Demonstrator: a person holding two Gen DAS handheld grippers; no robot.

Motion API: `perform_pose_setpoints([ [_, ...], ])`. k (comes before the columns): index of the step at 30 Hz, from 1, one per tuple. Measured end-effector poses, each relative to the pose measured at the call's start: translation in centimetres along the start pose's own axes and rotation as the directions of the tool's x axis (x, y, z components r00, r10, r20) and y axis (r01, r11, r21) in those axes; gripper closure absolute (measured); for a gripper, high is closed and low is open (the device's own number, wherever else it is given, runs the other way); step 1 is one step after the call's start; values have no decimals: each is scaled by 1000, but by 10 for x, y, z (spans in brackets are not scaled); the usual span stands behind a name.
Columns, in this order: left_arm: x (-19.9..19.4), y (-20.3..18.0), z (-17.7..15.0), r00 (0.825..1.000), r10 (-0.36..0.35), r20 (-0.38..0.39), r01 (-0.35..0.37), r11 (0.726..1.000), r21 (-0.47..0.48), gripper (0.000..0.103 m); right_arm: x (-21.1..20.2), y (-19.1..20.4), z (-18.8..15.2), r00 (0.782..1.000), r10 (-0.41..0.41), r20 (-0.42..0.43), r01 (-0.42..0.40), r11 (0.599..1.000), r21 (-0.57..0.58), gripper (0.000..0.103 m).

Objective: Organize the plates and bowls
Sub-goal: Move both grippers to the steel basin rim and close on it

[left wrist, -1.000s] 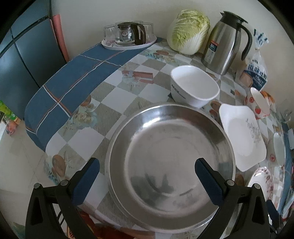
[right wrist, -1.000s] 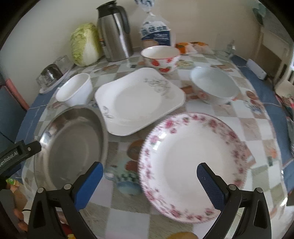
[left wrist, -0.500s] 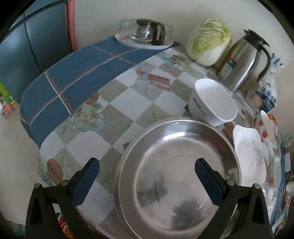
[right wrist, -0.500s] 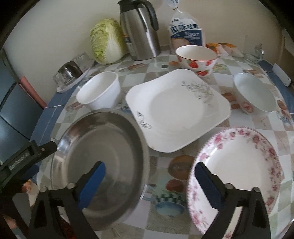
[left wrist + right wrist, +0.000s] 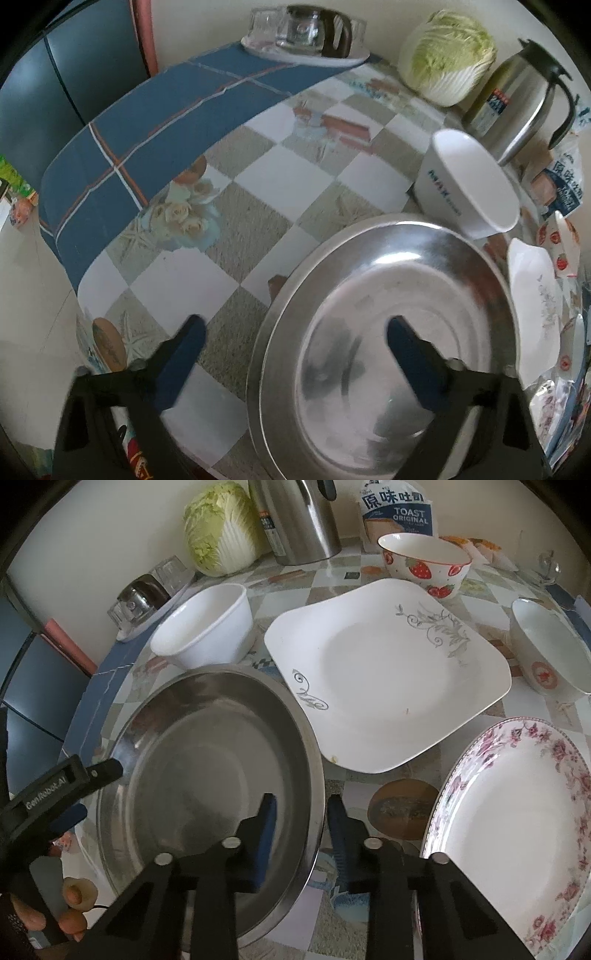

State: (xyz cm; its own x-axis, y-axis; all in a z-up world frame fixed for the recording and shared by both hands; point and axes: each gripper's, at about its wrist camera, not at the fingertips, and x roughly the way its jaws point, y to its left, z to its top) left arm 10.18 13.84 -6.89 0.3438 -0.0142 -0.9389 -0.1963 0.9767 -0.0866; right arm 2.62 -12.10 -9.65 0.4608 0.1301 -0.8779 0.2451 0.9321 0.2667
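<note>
Steel basin [image 5: 207, 775]: wide, shallow, nothing inside; it sits at the near left of the table [image 5: 280, 177], its far rim just beside the plain white bowl [image 5: 207, 627].
Right hand-held gripper [image 5: 301, 812]: fingers drawn close together with the basin's right rim between them, one blue pad inside the basin, the other outside; whether the pads press the metal cannot be told.
Left hand-held gripper [image 5: 295, 354]: fingers spread wide, one pad over the checked tablecloth, the other over the basin's inside; it holds nothing.
Square white plate [image 5: 384, 672]: bare, grey scroll print, lying right of the basin with a corner reaching the basin's rim.
Floral plate [image 5: 517, 812]: pink-rose border, nothing on it, near right.
Bowls: strawberry bowl [image 5: 424, 559] behind the square plate; a white bowl with a red mark [image 5: 546, 650] at far right; neither shows any contents.
Right view only: the full floral plate, the toast bag [image 5: 397, 513], and the left hand-held gripper's black body at the basin's left edge.
Left view only: the blue cloth strip [image 5: 147, 122] and the whole glass tea set on its tray [image 5: 306, 37].
Both views: cabbage [image 5: 447, 55], steel thermos jug [image 5: 517, 107].
</note>
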Motion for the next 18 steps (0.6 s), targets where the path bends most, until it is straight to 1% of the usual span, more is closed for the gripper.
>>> perform_pose_setpoints([
  [3, 11, -1, 1, 999, 37, -23, -36, 999, 16, 34, 3, 0, 1, 1000, -8, 0, 8, 1000, 3, 85],
  [6, 21, 0, 2, 998, 41, -50, -40, 999, 14, 45, 7, 0, 2, 1000, -10, -7, 10, 1000, 13, 89],
  [8, 23, 0, 2, 997, 62, -39, -61, 998, 22, 45, 8, -1, 3, 1000, -12, -11, 13, 1000, 16, 90],
  [14, 27, -2, 3, 998, 57, -20, -56, 998, 22, 45, 9, -3, 2, 1000, 1, -17, -1, 1000, 21, 90],
  [16, 29, -4, 5, 999, 47, -16, -47, 999, 25, 49, 10, -3, 1, 1000, 2, -20, -2, 1000, 15, 90],
  [17, 28, -5, 5, 999, 33, -13, -32, 999, 26, 58, 10, -3, 1, 1000, 1, -18, -1, 1000, 12, 90],
  [18, 28, -6, 5, 1000, 25, -10, -25, 999, 27, 61, 11, -1, 2, 1000, 1, -17, -1, 1000, 8, 90],
])
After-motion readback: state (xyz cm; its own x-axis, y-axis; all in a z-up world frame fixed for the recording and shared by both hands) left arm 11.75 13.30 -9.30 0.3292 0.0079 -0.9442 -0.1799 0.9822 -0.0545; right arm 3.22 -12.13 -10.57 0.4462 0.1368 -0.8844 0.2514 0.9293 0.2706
